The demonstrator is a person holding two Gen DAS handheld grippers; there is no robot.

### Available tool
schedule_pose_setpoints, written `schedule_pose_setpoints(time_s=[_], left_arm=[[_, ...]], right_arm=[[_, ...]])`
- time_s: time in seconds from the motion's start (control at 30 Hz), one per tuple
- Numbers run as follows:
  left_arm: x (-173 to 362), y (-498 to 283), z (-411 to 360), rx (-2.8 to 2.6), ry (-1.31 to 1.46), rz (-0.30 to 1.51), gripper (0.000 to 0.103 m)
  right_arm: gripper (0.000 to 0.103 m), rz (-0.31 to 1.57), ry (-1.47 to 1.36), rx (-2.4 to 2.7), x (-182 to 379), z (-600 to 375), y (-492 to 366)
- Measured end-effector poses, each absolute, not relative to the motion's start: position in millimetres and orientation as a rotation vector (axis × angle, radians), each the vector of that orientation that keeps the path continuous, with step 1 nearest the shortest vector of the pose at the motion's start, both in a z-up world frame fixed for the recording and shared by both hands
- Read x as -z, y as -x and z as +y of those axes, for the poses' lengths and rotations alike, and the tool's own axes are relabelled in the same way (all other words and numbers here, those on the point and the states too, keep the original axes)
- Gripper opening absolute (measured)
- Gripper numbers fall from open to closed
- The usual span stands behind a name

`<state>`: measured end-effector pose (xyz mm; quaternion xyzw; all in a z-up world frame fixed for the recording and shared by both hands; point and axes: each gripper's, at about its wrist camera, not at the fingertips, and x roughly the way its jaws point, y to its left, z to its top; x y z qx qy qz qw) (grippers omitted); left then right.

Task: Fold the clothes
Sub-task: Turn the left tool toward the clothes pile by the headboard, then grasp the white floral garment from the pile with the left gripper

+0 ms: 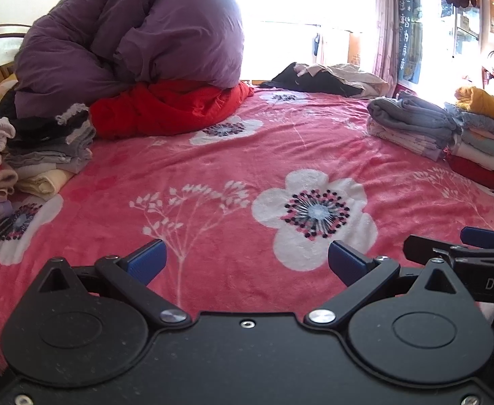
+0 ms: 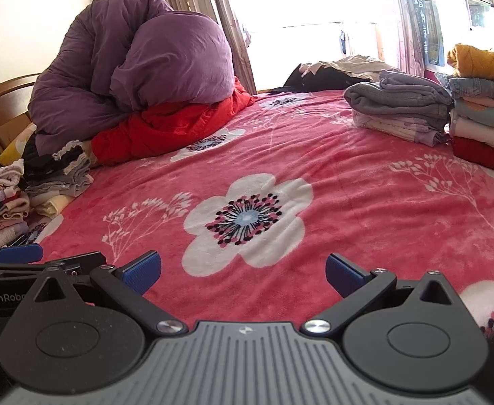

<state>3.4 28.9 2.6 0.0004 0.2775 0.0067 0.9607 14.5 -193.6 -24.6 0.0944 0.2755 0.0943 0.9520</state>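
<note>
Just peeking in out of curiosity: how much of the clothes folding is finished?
Done: folded stacks sit at the left and right bed edges. In hand: nothing; the left claw and right claw are open and empty. Left: a rumpled black and beige pile at the far end.
</note>
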Motion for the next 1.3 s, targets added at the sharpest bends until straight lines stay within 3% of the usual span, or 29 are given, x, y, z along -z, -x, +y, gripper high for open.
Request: schedule_pose_setpoints(time_s=[0.23, 0.47, 0.57, 0.7, 1.03, 1.3], left_arm=[[-19, -4, 118, -0.104, 0.058, 0.508, 0.103], [-32, 13, 213, -0.401, 0.026, 0.487, 0.103], [-39, 21, 268, -0.53, 0.105, 0.439, 0.103], [-52, 36, 341, -0.704, 0.243, 0.33, 0.094], [-68, 19, 453, -0.84, 0.44, 0.176, 0.093], [-66, 8, 531, -0.864, 0.666, 0.149, 0.093]], right_arm=[[0.103, 0.461, -0.134, -0.282, 37, -180, -47], [0.103, 0.597, -0.213, -0.375, 96, -193, -83], [0.103, 0.674, -0.32, -0.368, 115, -204, -94], [0.103, 0.633, -0.291, -0.306, 115, -212, -92], [0.103, 0.661, -0.333, -0.152, 143, -243, -107], [0.103, 0.661, -0.177, -0.141, 149, -219, -105]])
